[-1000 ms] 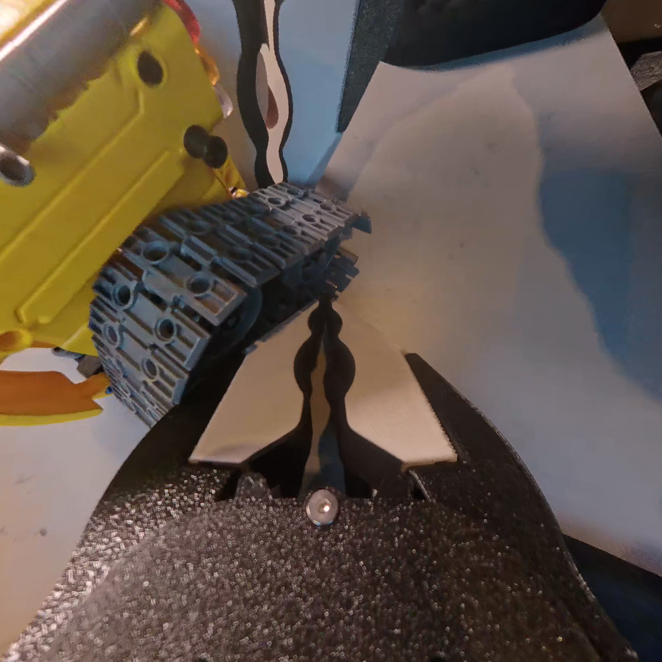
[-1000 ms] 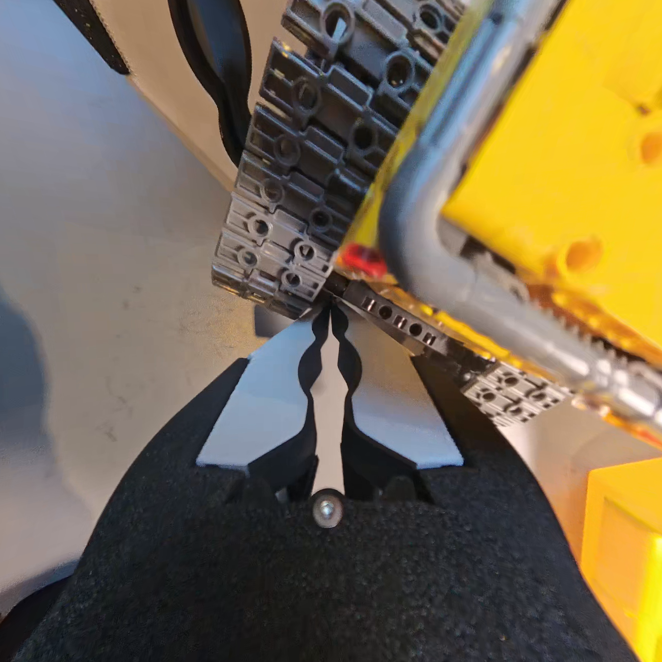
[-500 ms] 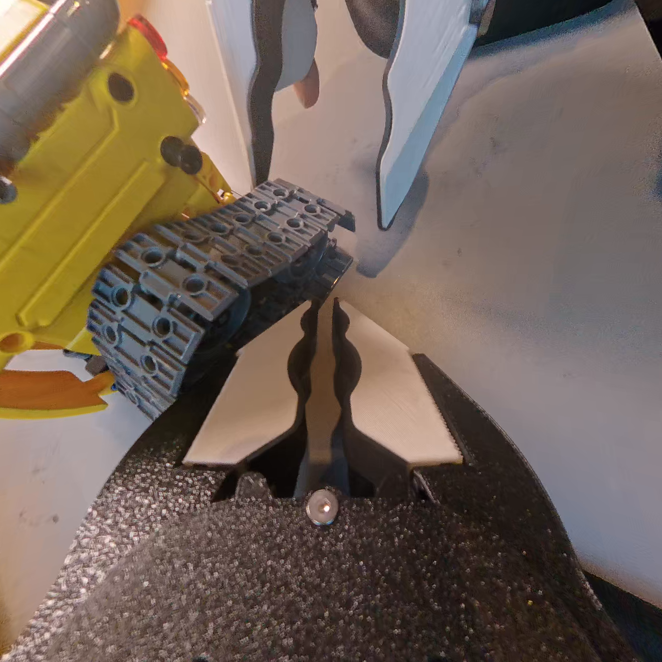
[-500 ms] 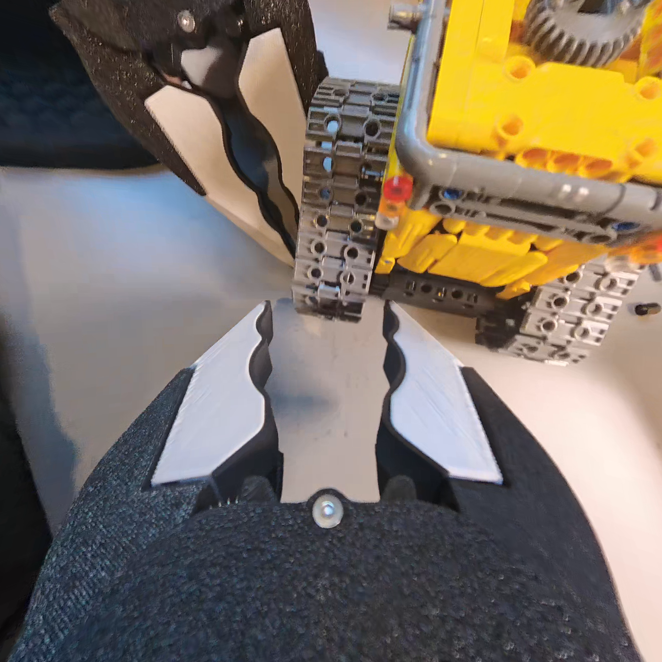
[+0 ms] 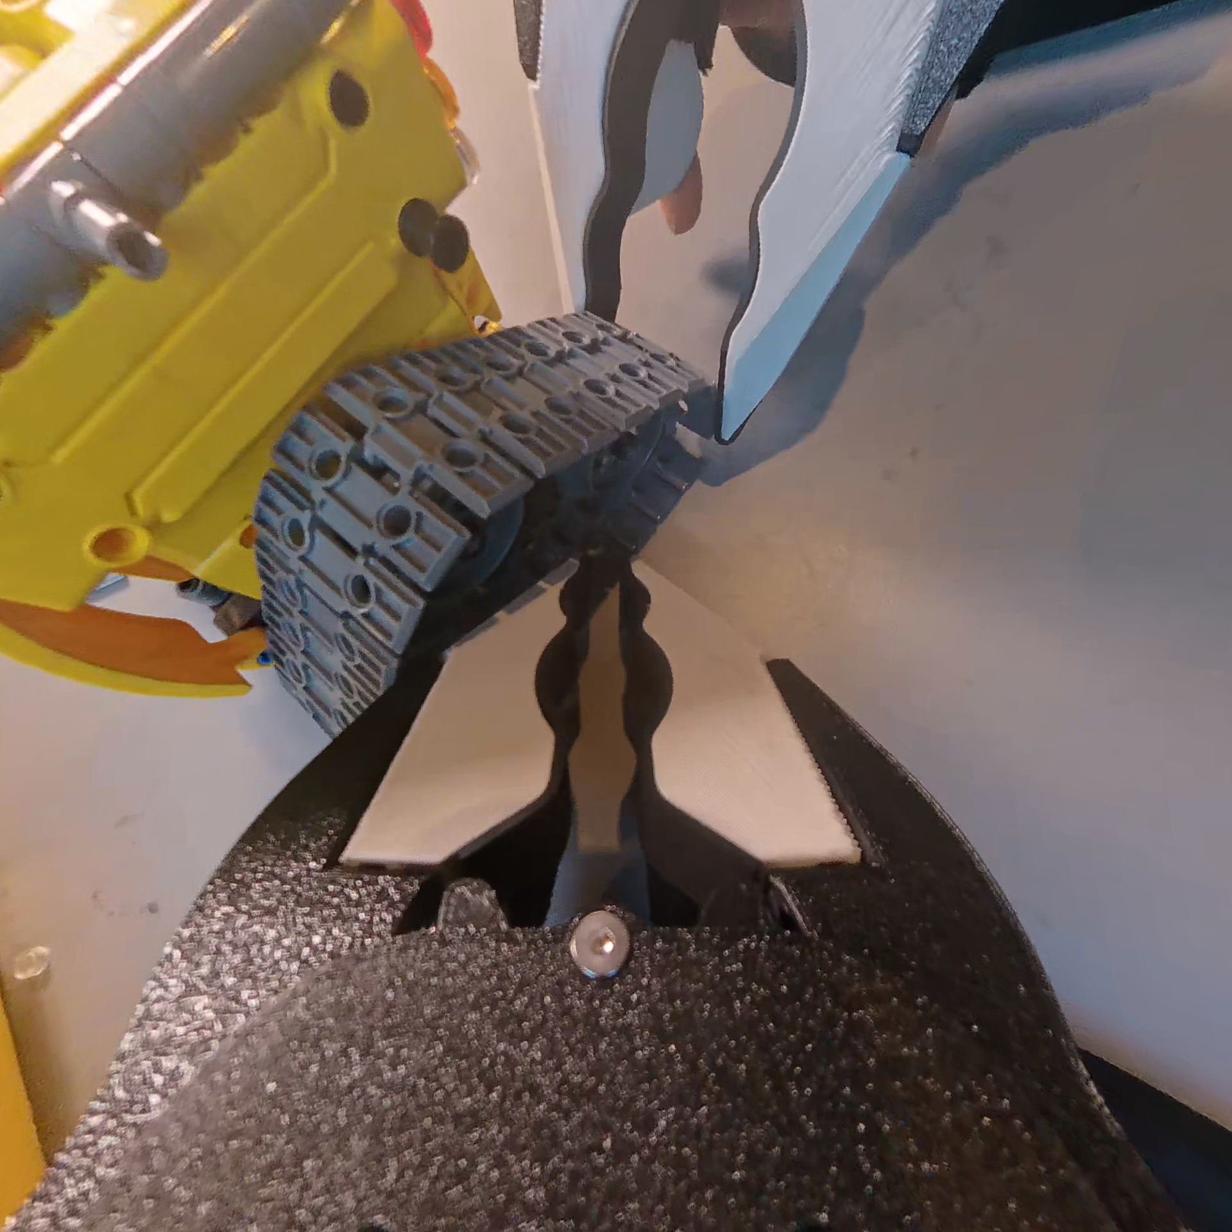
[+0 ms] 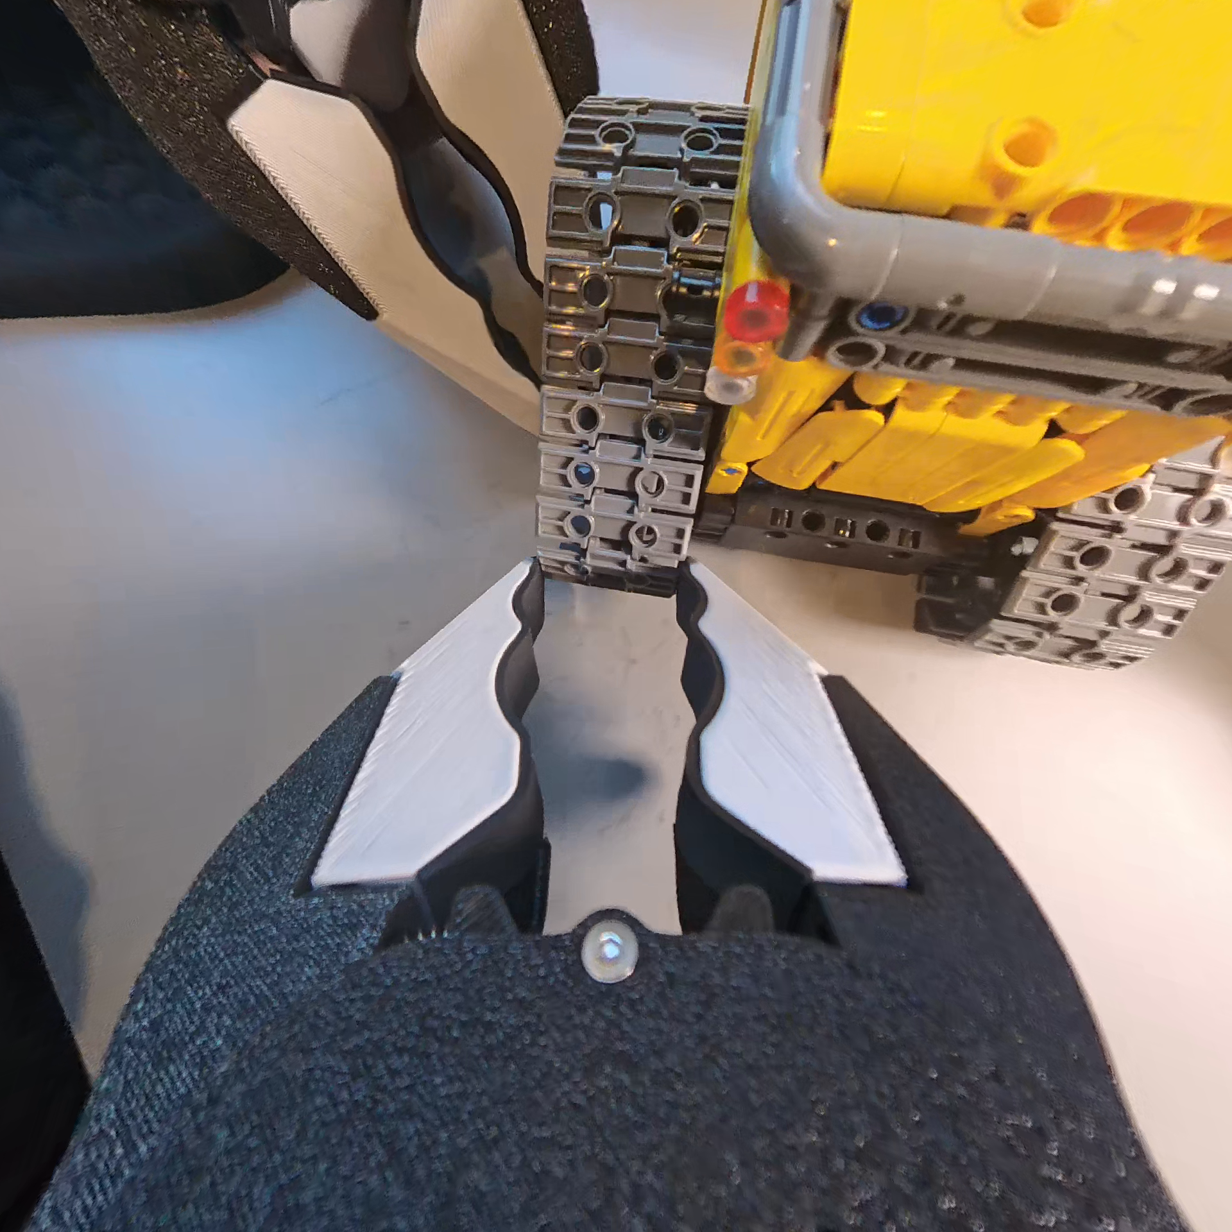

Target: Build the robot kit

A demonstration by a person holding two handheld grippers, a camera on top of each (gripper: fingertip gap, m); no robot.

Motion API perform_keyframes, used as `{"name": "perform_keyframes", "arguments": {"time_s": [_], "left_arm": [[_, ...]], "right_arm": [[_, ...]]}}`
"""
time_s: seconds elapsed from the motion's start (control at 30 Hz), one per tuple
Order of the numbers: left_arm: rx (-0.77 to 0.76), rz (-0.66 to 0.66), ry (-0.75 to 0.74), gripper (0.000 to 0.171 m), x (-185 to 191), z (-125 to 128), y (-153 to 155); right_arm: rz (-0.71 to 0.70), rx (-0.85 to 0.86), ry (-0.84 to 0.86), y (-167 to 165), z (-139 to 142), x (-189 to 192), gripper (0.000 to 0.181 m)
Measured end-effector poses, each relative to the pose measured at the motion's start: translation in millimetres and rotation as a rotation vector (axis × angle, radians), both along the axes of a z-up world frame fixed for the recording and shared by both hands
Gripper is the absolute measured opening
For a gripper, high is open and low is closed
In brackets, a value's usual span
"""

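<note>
A yellow brick-built tracked vehicle (image 5: 200,320) stands on the white table (image 5: 1000,600); it also shows in the right wrist view (image 6: 1000,133). My left gripper (image 5: 603,567) is shut, its tips pinching the side edge of the near grey track (image 5: 467,453). It shows in the right wrist view (image 6: 433,200) pressed against that track (image 6: 627,347). My right gripper (image 6: 613,573) is open, its fingertips on either side of the track's end. In the left wrist view the right gripper (image 5: 667,373) straddles the far end of the track.
The vehicle's second grey track (image 6: 1100,580) lies to the right. A grey bar (image 6: 1000,260) and a red stud (image 6: 757,310) sit on its rear. A small clear cylinder (image 5: 30,963) lies at the left. A dark surface (image 6: 100,233) lies beyond the table. Spacing between my two grippers at the tips: around 5 centimetres.
My right gripper has opened, drawn back from the vehicle's underside and come to straddle the track's end. My left gripper has stayed pinched on the track's side.
</note>
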State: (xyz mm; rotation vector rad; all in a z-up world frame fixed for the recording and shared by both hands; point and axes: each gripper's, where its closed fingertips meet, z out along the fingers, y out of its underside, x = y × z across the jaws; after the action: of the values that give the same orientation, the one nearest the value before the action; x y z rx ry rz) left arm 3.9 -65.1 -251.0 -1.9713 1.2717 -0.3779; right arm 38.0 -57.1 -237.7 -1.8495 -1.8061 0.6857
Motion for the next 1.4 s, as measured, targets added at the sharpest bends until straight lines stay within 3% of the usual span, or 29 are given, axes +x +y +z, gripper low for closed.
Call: {"name": "perform_keyframes", "arguments": {"time_s": [0.2, 0.23, 0.27, 0.3, 0.4, 0.53, 0.73, 1.03, 1.4], "left_arm": [[0.007, 0.0, 0.004, 0.006, 0, 0, 0], [0.006, 0.001, 0.003, 0.006, 0, 0, 0], [0.004, -0.004, 0.003, 0.006, 0, 0, -1], [0.002, -0.002, 0.004, 0.006, 0, 0, -1], [0.009, -0.006, 0.001, 0.006, 0, 0, -1], [-0.005, -0.006, -0.024, 0.006, 0, 0, -1], [-0.01, -0.006, -0.026, 0.006, 0, 0, -1], [0.001, -0.003, -0.015, 0.006, 1, 0, -1], [0.011, -0.01, -0.011, 0.005, 1, 0, -1]], "right_arm": [[0.015, 0.007, -0.116, -1, -6, 7, 0.039], [0.013, 0.019, -0.146, 0, -10, 11, 0.034], [0.03, 0.107, -0.166, 8, -13, 15, 0.013], [0.021, 0.102, -0.153, 8, -12, 14, 0.013], [0.013, 0.095, -0.14, 8, -11, 11, 0.016], [0.071, 0.046, -0.116, -1, -10, 12, 0.035], [-0.011, -0.049, -0.013, -4, 4, 8, 0.045], [-0.082, 0.031, -0.103, -2, -7, 5, 0.041], [-0.004, 0.025, -0.263, -3, -10, 8, 0.04]]}}
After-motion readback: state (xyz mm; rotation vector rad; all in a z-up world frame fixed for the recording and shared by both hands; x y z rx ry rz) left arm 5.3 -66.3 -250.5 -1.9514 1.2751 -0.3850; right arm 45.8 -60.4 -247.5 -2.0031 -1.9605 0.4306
